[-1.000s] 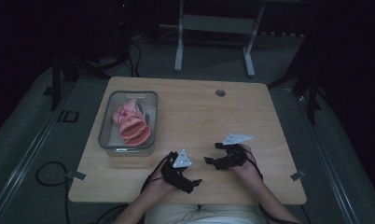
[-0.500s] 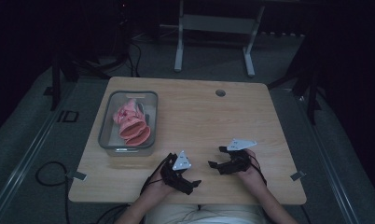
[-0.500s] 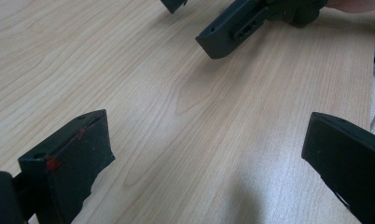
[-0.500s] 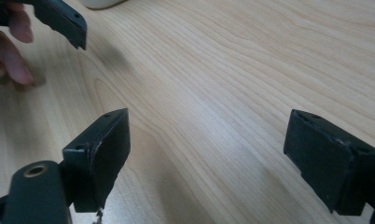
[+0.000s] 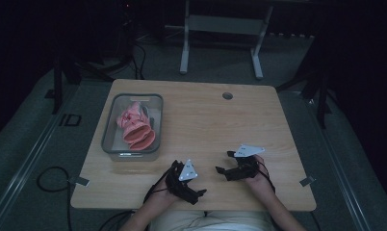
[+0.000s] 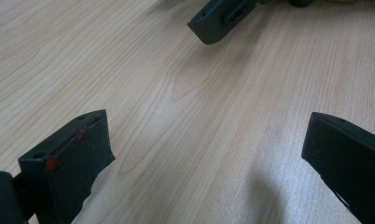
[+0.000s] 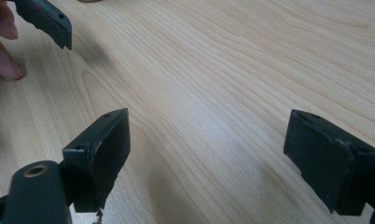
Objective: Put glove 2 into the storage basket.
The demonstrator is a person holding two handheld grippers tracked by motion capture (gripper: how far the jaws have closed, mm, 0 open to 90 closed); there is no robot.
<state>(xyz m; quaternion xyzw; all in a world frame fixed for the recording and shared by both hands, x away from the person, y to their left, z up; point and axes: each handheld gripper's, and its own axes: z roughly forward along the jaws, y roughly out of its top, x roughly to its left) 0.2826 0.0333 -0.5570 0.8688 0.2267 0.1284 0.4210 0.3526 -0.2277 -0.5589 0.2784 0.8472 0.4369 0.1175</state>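
Two grippers, the left gripper (image 5: 199,193) and right gripper (image 5: 223,162), rest wide apart and empty at the bottom of the frame. Nothing is started; next, I think, comes reaching to the pink cloth (image 5: 135,126) in the clear bin (image 5: 108,139), upper left.

Light: dim, room edges black | Table (image 5: 206,120): pale wood, rounded corners, grommet hole (image 5: 227,96) near 1 o'clock | Floor (image 5: 32,159): grey carpet — black cable (image 5: 47,180) looping at 8 o'clock | 12 o'clock: grey metal stand (image 5: 220,29) (two legs).

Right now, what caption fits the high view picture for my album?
Two open claws, left claw and right claw, rest near a clear bin of pink cloth.
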